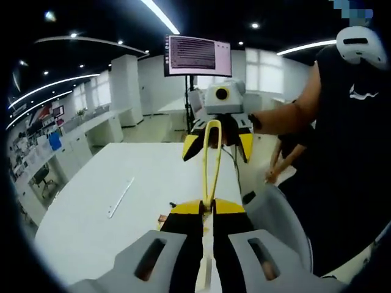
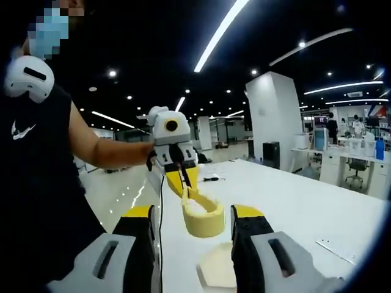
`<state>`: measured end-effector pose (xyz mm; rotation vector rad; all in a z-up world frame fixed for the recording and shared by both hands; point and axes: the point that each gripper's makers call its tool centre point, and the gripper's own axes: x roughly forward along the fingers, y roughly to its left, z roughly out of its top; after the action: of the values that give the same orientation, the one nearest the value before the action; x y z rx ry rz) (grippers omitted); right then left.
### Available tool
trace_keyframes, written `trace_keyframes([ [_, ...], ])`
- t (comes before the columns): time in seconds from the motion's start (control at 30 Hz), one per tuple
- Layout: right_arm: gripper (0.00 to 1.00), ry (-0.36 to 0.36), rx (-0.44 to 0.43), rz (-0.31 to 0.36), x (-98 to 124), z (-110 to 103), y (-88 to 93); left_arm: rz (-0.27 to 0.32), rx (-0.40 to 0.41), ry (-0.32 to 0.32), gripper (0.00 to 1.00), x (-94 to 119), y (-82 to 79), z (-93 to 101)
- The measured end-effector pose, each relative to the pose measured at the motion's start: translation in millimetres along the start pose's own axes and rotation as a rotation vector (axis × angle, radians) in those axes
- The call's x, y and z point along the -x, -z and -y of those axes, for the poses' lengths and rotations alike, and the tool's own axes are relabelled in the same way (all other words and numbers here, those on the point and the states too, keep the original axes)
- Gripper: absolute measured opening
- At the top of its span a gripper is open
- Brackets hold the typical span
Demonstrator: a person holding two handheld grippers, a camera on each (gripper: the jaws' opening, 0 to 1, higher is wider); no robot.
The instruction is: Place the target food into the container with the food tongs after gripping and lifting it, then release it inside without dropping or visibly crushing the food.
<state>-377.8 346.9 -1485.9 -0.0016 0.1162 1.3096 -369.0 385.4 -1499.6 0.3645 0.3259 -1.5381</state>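
Closest, the left gripper (image 1: 212, 210) is pinching the yellow plastic tongs (image 1: 211, 160), which point ahead toward the spread, empty right gripper (image 1: 218, 144). The pale food (image 2: 197, 206) sits in a yellow round container (image 2: 204, 220) just before the right gripper's jaws. A harder squeeze might crush the food.

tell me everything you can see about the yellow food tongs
The yellow food tongs look like pale yellow plastic: two slim arms joined in a rounded loop. In the left gripper view the left gripper has its jaws closed on the arms and the loop end points away, reaching the right gripper. In the right gripper view the tongs appear end-on as a loop held up above the white table, between the right gripper's open jaws, without clearly touching them. No food shows in the tongs.
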Motion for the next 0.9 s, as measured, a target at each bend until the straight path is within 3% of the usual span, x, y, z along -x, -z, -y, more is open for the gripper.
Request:
trace_keyframes([
  [0.2, 0.43, -0.026, 0.005, -0.012, -8.6, -6.3, 3.9, -0.004, -0.001, 0.025, 0.0, -3.9, -2.2, 6.7],
  [0.37, 0.26, -0.054, 0.005, 0.006, -12.2, -12.2, 1.8, 0.008, 0.009, 0.043, 0.0, -5.5, -5.3, 9.1],
  [0.9, 0.19, -0.076, -0.026, 0.047, -22.7, -16.4, -3.8, 0.022, 0.042, 0.055, 0.0, -15.3, -11.6, 17.7],
])
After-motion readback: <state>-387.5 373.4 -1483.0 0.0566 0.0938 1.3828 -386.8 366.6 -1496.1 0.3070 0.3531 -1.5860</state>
